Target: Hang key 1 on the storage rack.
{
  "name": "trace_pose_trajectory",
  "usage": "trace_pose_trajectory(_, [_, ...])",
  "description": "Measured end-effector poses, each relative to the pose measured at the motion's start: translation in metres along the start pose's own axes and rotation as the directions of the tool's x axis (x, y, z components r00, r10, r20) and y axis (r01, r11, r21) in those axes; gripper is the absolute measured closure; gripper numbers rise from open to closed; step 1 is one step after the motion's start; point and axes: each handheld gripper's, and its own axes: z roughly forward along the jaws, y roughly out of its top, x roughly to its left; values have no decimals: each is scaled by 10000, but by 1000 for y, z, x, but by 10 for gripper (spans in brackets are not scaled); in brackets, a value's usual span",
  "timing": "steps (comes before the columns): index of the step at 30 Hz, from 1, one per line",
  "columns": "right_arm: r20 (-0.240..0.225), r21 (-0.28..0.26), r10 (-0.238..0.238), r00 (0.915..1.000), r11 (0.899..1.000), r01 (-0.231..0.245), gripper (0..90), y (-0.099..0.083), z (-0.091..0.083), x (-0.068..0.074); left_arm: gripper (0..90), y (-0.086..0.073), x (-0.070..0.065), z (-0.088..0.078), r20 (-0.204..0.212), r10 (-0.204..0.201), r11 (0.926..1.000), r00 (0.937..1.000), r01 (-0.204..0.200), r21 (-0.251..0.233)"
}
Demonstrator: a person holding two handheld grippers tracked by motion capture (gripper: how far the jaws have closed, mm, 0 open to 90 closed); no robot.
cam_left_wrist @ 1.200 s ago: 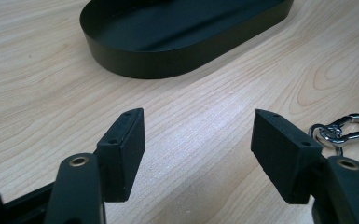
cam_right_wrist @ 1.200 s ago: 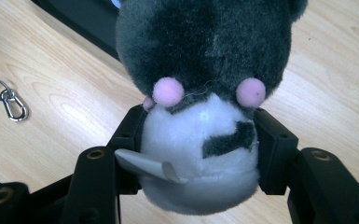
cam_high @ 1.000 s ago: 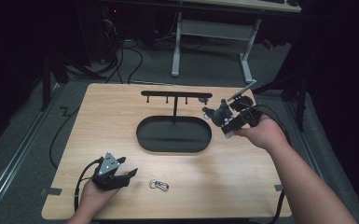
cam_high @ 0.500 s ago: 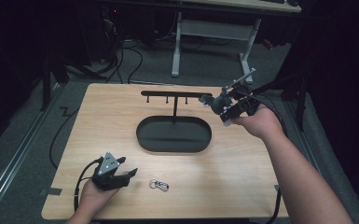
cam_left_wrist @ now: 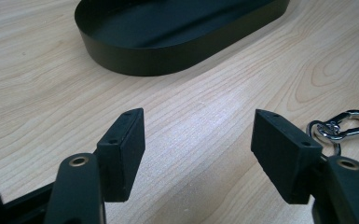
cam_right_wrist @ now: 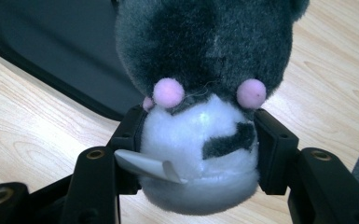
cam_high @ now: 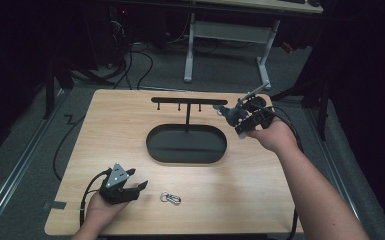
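Note:
A small plush toy (cam_right_wrist: 205, 46), grey on top and white below with pink dots, sits squeezed between the pads of my right gripper (cam_right_wrist: 199, 128). In the high view that right gripper (cam_high: 233, 118) hangs in the air with the toy (cam_high: 227, 113) by the right end of the black hook bar (cam_high: 187, 100). My left gripper (cam_high: 139, 187) rests near the table's front left, jaws open and nothing between them (cam_left_wrist: 198, 140). A metal carabiner keyring (cam_high: 170, 198) lies on the wood just right of it (cam_left_wrist: 342, 125).
A black oval tray (cam_high: 152, 145) forms the stand's base in the middle of the wooden table, its wall (cam_left_wrist: 135, 60) ahead of the left jaws. A thin post rises from it to the hook bar. Cables trail off the table's left edge.
My right gripper has shifted a little with the plush toy, up and toward the right end of the hook bar. The left gripper and the keyring have stayed put.

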Motion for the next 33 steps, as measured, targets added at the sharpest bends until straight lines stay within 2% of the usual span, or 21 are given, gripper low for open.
trace_pose_trajectory(15, [-318, -24, 162, 9994, 9999, -163, 456, -9, 21, 2, 357, -2, -1, 0, 25, 66, 9999, 10000, -66, 140])
trace_pose_trajectory(23, [-264, 198, -175, 9995, 9996, 180, 455, -15, 32, 6, 357, -1, -1, 1, 22, 62, 9999, 10000, -62, 150])
trace_pose_trajectory(27, [-351, 187, -167, 9992, 9997, 174, 454, -12, 40, 10, 357, -1, -2, 2, 20, 72, 9998, 10000, -72, 174])
trace_pose_trajectory(29, [-464, 133, -313, 9984, 9994, 320, 450, -9, 46, 12, 357, -1, -2, 2, 24, 68, 9998, 10000, -68, 179])
trace_pose_trajectory(33, [-618, 296, -351, 9975, 9989, 370, 445, -5, 56, 19, 357, -2, -2, 2, 43, 59, 9998, 10000, -60, 171])
